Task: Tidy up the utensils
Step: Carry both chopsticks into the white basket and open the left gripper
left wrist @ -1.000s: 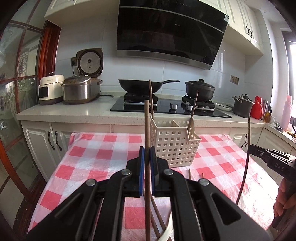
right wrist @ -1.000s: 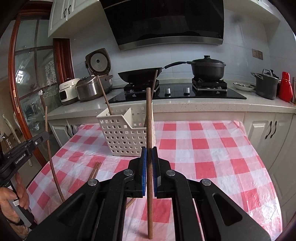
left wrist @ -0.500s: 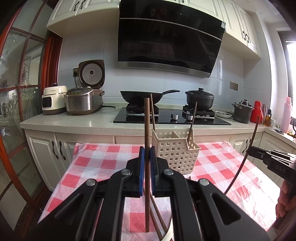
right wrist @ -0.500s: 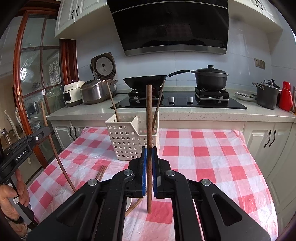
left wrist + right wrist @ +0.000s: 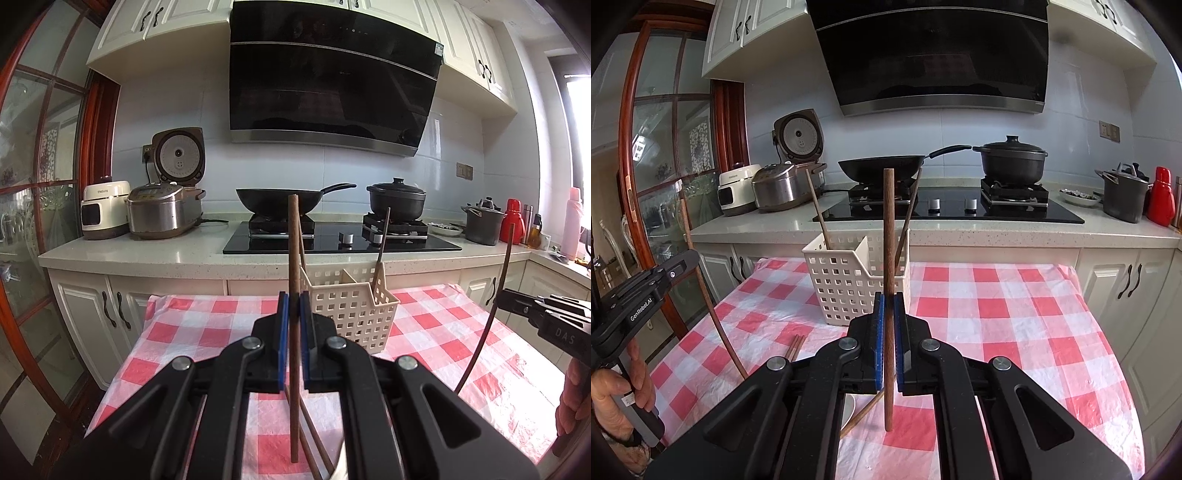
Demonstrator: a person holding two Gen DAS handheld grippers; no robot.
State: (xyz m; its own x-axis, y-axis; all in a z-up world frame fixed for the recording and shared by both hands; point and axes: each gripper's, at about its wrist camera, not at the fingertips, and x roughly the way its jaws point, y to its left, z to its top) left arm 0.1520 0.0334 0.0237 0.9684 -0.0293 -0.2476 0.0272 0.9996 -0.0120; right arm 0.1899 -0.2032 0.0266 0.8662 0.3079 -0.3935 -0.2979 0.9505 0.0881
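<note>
Grippers, left point(image 5: 291, 314) and right point(image 5: 889, 317), tilted slightly downward, each clamp one chopstick (upright).

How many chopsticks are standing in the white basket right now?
2 in the basket: left chopstick in the left compartment, right chopstick in the right. Others may be hidden inside.

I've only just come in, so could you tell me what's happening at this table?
A person is sorting chopsticks with a handheld gripper in each hand. The left gripper is shut on one upright brown chopstick, and the right gripper is shut on another chopstick. The white basket on the checked tablecloth already holds two sticks; a few more lie loose on the cloth.
</note>
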